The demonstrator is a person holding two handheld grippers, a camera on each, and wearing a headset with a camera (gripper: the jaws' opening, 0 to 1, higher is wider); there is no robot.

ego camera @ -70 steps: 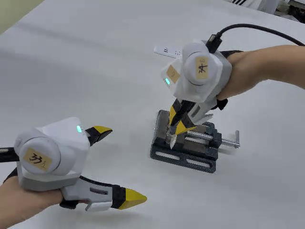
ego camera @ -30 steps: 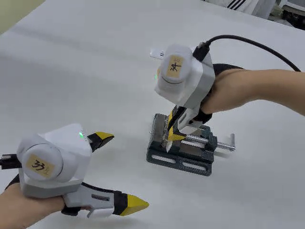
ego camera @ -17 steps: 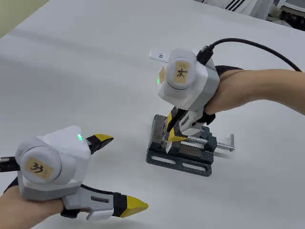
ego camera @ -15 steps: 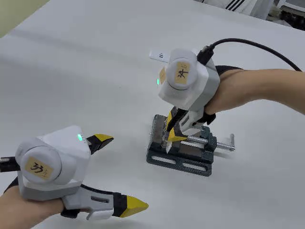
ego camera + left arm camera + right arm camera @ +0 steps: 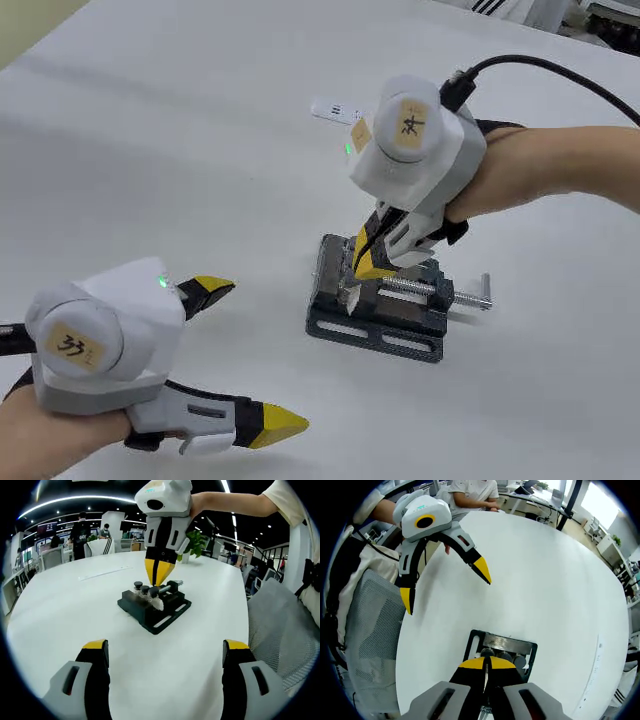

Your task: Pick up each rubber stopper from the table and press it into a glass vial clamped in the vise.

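The right gripper is held steeply nose-down over the vise, with its long axis running from the hand down to the yellow tips. Its two jaws are pressed together, and only a thin dark line is seen between them in the right gripper view. The tips are poised just above the row of glass vials clamped in the vise.

Three vials are counted in the left gripper view. They are stood upright, mouths up, and each is topped by a dark stopper. Whether anything is pinched between the closed tips cannot be told from these angles.

The row of vials is laid along the line of the vise jaws, across the vise's own long axis. The vise screw is pointed off to the right in the head view, with its handle at the far end. The vise itself is set flat on the white table.

The left gripper is held low at the near left, well apart from the vise. Its jaws are spread wide with nothing between them, and its tips are pointed toward the vise. A flat white strip is seen lying on the table beyond the right gripper.
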